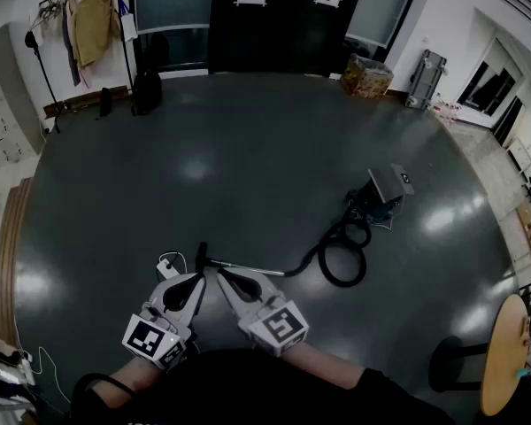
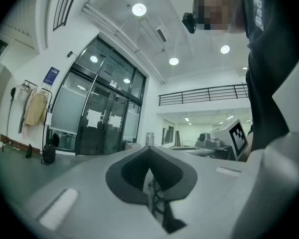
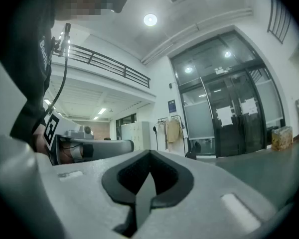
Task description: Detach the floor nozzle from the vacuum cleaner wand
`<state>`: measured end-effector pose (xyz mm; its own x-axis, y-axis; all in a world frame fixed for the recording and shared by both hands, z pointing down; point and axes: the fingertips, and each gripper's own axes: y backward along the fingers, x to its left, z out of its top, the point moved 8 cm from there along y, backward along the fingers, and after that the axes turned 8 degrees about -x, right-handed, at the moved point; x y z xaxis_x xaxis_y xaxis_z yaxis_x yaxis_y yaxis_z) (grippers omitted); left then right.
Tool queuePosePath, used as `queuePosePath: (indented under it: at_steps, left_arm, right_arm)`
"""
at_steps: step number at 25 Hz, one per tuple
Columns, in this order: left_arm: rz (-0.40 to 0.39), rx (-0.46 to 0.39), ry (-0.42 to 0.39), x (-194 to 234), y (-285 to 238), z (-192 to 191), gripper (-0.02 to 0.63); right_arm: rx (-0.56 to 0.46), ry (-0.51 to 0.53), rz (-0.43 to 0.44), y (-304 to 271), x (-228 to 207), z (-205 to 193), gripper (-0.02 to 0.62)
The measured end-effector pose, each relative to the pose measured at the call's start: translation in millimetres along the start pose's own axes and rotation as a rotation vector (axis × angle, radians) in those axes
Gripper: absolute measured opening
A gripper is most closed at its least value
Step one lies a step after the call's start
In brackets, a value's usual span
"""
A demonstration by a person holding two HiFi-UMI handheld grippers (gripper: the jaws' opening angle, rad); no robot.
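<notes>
In the head view the vacuum cleaner body [image 1: 385, 195] lies on the dark floor at the right, and its black hose [image 1: 343, 257] curls in a loop toward me. A thin silver wand [image 1: 252, 268] runs left from the hose to a dark floor nozzle [image 1: 201, 255], just beyond my gripper tips. My left gripper [image 1: 200, 279] and right gripper [image 1: 219, 276] are held level side by side, tips angled toward each other. Both are shut with nothing between the jaws. The left gripper view [image 2: 150, 167] and right gripper view [image 3: 148, 171] show closed jaws and the hall beyond.
A small white power strip [image 1: 169, 266] lies left of the nozzle. A coat rack [image 1: 81, 27] stands at the far left and a cardboard box [image 1: 365, 76] and a grey case [image 1: 425, 78] by the far glass doors. A round wooden table [image 1: 504, 354] is near right.
</notes>
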<state>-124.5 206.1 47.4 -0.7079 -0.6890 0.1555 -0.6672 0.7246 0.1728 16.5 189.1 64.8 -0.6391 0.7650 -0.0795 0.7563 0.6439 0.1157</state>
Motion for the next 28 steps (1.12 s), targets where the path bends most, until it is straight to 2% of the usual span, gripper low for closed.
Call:
queuePosePath:
  at_steps: [8, 13, 24, 28]
  left_arm:
    - [-0.005, 0.012, 0.002, -8, -1, -3, 0.000]
    - [-0.012, 0.022, 0.001, -16, -6, -7, 0.000]
    - [0.030, 0.047, -0.036, -51, -43, -20, 0.000]
    - [0.050, 0.059, -0.046, -53, -49, -22, 0.000]
  right_arm:
    - [-0.005, -0.019, -0.001, 10, 0, -1, -0.002]
    - [-0.051, -0.057, -0.003, 19, -4, 2, -0.002]
    - [-0.066, -0.118, -0.011, 69, -55, 0, -0.002]
    - [-0.066, -0.142, -0.012, 74, -71, -1, -0.002]
